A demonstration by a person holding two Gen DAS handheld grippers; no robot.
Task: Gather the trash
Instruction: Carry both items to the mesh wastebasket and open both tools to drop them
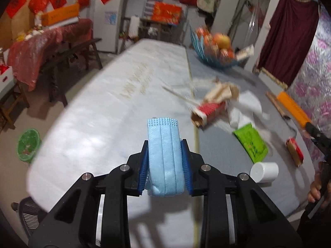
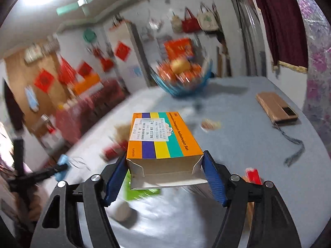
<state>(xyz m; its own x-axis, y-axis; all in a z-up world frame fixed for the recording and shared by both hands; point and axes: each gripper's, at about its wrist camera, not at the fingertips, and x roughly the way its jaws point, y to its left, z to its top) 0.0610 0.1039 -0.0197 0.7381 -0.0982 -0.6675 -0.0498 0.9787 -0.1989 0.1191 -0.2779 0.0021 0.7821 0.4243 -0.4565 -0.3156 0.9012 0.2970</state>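
Left claw [image 1: 165, 161] closed on a light blue face mask [image 1: 164, 155], folded into a thick pad with three pleats running along it and a dotted, embossed band at the far end. Blue pads pressing on both long sides of the mask; held above the white half of the tabletop [image 1: 103, 107], clear of the surface.

Right claw [image 2: 165, 177] closed, with wide jaws, on a cardboard medicine box [image 2: 163, 142]. Orange top with purple, yellow and teal stripes, a white printed label stuck across them, near end torn open with the flaps hanging out. Held by its two side walls, lifted off the grey-blue part of the tabletop.

Still lying on the tabletop in the left wrist view: a crumpled brown paper wrapper with a red printed part [image 1: 211, 105], crumpled white tissue [image 1: 246, 107], a flat green packet [image 1: 251, 142], a white cylinder lying on its side [image 1: 264, 172], a small red and tan pack [image 1: 294, 150], thin wooden sticks [image 1: 180, 97]. Behind them, a blue fruit bowl [image 1: 215, 49] with oranges and an apple. On the floor to the left of the tabletop, a green basket [image 1: 28, 144]. In the right wrist view, a brown phone case [image 2: 277, 108] with a blue cord near the far right edge. Much of both views blurred.
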